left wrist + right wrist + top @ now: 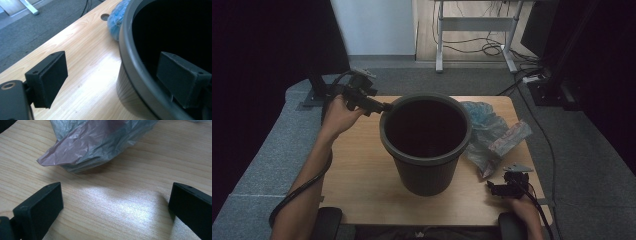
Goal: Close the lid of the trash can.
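Wooden table (362, 170) amid grey carpet, with dark bin (426, 145) standing upright at centre and crumpled plastic bags (492, 140) lying just beside it. Left gripper (384, 106) at the bin's rim (135, 75), jaws spread astride it without pinching, one inside, one outside. Right gripper (492, 189) near the bags, jaws wide and empty, perhaps ready to pick one for lining.

Dim high view, glare on tabletop (120, 205)

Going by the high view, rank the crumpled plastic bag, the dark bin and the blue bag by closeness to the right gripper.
1. Crumpled plastic bag, just beyond the right gripper.
2. Dark bin, table centre, to its left.
3. Blue bag, at the far edge.
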{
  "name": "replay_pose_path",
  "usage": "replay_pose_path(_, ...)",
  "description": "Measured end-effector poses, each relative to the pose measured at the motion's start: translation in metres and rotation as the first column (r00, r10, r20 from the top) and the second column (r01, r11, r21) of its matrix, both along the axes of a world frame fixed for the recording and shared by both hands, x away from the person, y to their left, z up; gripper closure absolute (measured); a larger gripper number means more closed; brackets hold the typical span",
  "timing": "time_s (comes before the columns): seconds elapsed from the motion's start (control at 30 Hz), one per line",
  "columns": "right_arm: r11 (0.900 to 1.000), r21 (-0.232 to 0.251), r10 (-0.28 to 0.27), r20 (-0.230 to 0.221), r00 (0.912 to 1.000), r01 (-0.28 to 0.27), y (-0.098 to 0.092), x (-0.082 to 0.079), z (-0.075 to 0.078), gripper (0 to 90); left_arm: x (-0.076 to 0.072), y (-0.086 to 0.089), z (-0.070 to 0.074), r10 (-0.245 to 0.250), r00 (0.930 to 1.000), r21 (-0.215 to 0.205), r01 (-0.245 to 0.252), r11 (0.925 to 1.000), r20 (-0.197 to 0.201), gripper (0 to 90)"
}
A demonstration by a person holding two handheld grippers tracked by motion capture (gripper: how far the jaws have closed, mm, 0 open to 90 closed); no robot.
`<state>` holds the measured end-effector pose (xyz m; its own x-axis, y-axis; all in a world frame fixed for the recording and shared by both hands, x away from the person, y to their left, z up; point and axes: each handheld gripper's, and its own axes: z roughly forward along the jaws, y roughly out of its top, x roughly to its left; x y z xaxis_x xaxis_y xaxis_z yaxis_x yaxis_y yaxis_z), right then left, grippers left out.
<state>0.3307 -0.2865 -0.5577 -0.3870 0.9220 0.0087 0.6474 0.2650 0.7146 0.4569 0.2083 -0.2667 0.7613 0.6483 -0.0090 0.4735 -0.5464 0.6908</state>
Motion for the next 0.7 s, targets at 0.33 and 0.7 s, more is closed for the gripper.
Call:
replay_pose_path(0.33,1.000,0.000,0.000,0.000,1.0000,0.000,0.000,0.000,0.000,0.0,-0.010,0.035,0.000,0.015,0.9996,-0.016,-0.015,0.9998,0.025,0.0)
replay_pose_path(0.7,1.000,-0.001,0.001,0.001,1.0000,-0.001,0.000,0.000,0.000,0.0,-0.013,0.067,-0.019,0.053,0.9984,-0.043,-0.052,0.9977,0.022,0.0)
